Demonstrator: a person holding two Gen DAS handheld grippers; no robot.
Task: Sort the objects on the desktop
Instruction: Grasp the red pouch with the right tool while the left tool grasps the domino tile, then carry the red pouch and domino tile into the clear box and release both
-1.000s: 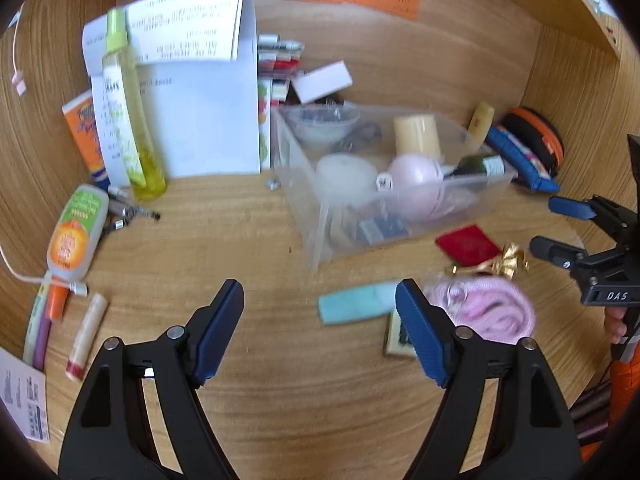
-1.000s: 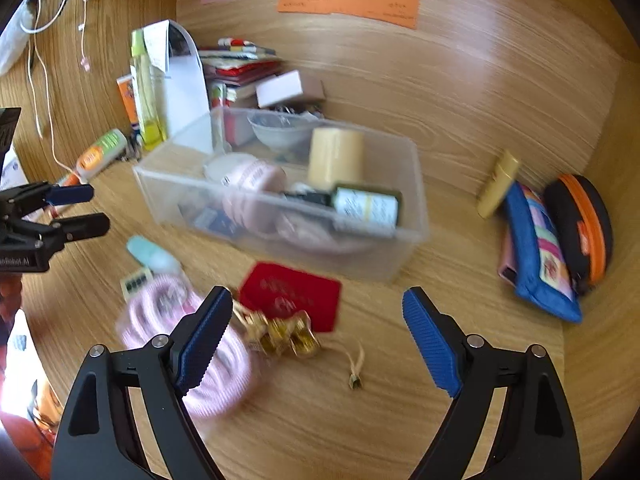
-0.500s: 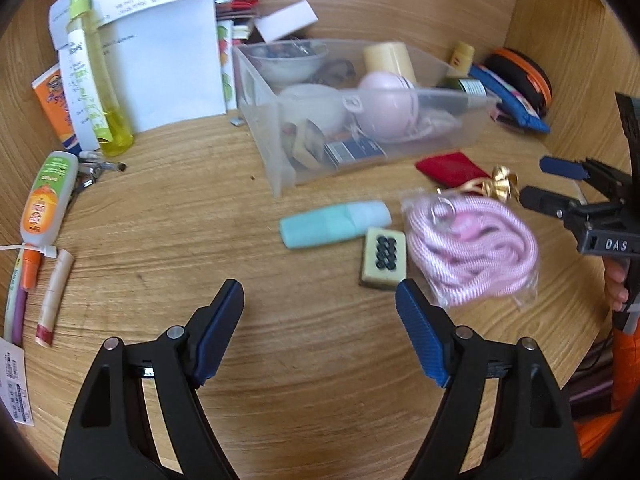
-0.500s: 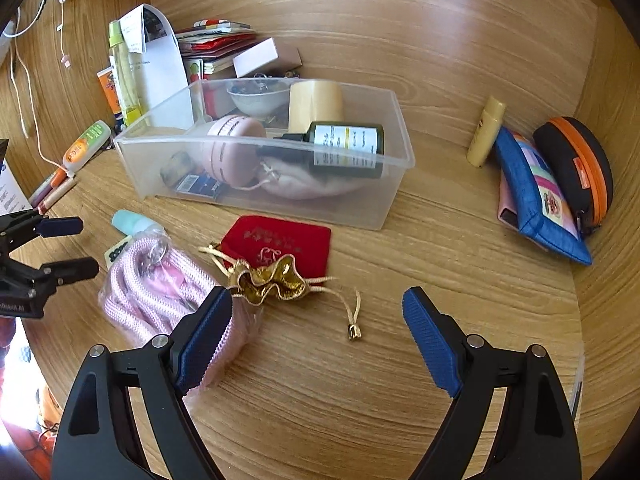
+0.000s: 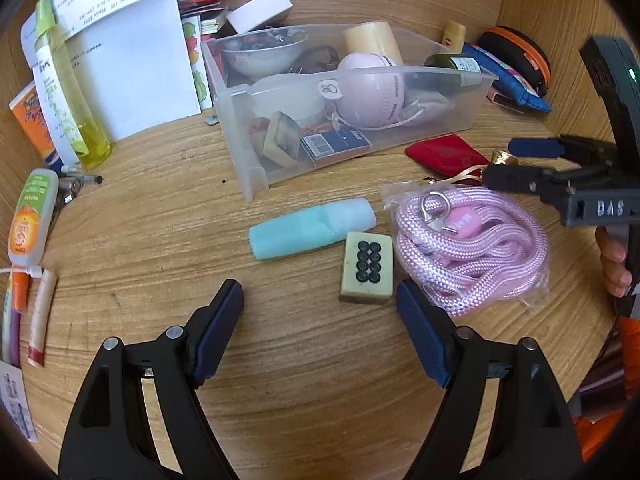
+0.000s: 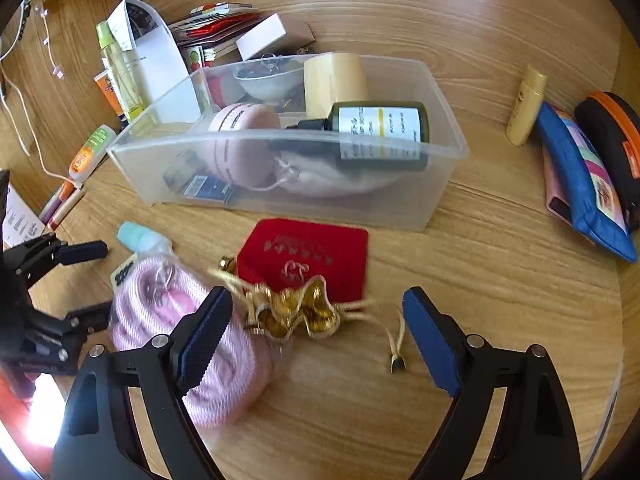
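A clear plastic bin [image 5: 256,168] [image 6: 440,200] holds a pink round case, a dark bottle, a bowl and small items. In front of it lie a teal tube [image 5: 308,228], a mahjong tile [image 5: 366,268], a bagged pink rope [image 5: 472,252] [image 6: 208,344] and a red pouch [image 6: 312,256] with a gold drawstring top [image 6: 296,314]. My left gripper [image 5: 320,320] is open and empty, just short of the tile. My right gripper [image 6: 316,332] is open and empty, with the gold top between its fingers; it also shows in the left wrist view [image 5: 516,164].
A yellow bottle [image 5: 68,92], papers, tubes and pens [image 5: 32,216] lie at the left. A blue pouch [image 6: 580,184], an orange-rimmed case [image 6: 612,140] and a small yellow bottle [image 6: 526,104] lie at the right. Wooden walls close in behind and to the sides.
Both grippers have moved forward and down towards the desk. The tile now lies close to my left fingers, and the gold pouch top now lies between my right fingers.
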